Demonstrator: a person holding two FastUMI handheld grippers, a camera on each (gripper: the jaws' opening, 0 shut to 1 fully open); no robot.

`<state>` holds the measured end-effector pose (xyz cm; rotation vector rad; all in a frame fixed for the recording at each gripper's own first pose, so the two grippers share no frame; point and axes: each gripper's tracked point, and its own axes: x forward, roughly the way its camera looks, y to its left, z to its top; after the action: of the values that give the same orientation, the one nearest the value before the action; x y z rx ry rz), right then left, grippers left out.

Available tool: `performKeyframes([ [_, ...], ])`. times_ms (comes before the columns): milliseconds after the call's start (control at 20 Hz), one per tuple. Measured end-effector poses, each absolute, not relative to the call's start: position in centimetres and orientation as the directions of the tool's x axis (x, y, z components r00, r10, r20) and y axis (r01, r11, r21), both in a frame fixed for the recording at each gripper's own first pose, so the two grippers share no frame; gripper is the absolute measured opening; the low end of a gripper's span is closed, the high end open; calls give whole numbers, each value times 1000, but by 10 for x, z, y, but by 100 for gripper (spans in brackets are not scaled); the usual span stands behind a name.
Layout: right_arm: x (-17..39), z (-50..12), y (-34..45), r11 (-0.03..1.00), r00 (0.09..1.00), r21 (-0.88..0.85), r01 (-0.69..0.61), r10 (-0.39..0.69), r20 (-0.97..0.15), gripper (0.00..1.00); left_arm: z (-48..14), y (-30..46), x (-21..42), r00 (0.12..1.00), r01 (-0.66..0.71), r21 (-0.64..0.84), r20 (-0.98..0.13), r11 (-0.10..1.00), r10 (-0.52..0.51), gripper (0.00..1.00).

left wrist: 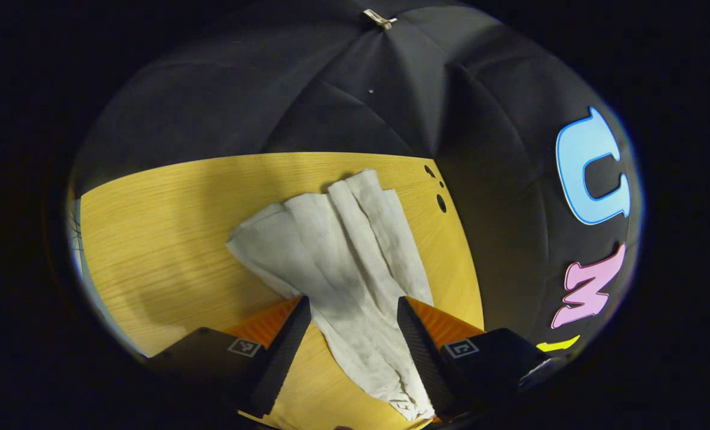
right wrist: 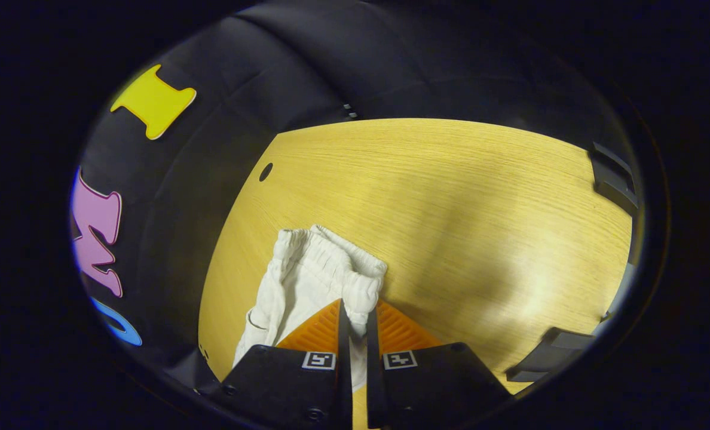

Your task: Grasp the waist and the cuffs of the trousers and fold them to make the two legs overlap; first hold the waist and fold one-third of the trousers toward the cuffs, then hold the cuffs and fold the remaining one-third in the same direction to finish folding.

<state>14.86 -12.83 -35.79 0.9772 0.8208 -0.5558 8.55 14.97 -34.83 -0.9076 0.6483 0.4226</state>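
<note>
Now my right gripper [right wrist: 355, 310] pinches the white crinkled cotton trousers [left wrist: 343, 251] at the waist on the yellow wooden table [right wrist: 450, 197]; my left gripper [left wrist: 352, 322] straddles the legs wide open, so I should close squarely on the cuffs before lifting.
</note>
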Motion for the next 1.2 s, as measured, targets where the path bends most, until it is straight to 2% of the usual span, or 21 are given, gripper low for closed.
performKeyframes([
  [200, 148, -358, -129, 480, 585, 495, 725, -48, -810, 14, -352, 151, 103, 742, -581, -592, -668, 559, 64, 93],
  [300, 148, -358, -129, 481, 586, 495, 724, -48, -809, 14, -357, 155, 105, 732, -594, -584, -677, 553, 70, 84],
  [350, 149, -358, -129, 482, 587, 496, 722, -49, -808, 14, -363, 158, 105, 720, -608, -582, -690, 540, 67, 71],
  [400, 149, -357, -129, 484, 593, 499, 719, -51, -804, 14, -372, 155, 106, 701, -630, -582, -711, 515, 55, 52],
  [500, 151, -351, -134, 504, 625, 509, 697, -79, -777, 14, -370, 150, 110, 733, -615, -645, -680, 454, 25, 13],
  [550, 152, -346, -136, 514, 646, 522, 681, -87, -758, 14, -368, 151, 109, 739, -614, -653, -673, 443, 32, 9],
  [750, 151, -319, -145, 561, 723, 554, 615, -121, -681, 14, -371, 139, 96, 736, -602, -635, -676, 484, 29, 6],
  [900, 157, -292, -144, 642, 785, 554, 530, -124, -607, 14, -374, 128, 88, 732, -601, -630, -681, 492, 22, 6],
  [1050, 167, -270, -132, 742, 844, 536, 404, -75, -531, 14, -374, 119, 79, 742, -592, -647, -671, 481, 11, 6],
  [1200, 168, -250, -122, 788, 888, 538, 298, -23, -459, 13, -375, 109, 72, 758, -578, -671, -652, 465, 1, 6],
])
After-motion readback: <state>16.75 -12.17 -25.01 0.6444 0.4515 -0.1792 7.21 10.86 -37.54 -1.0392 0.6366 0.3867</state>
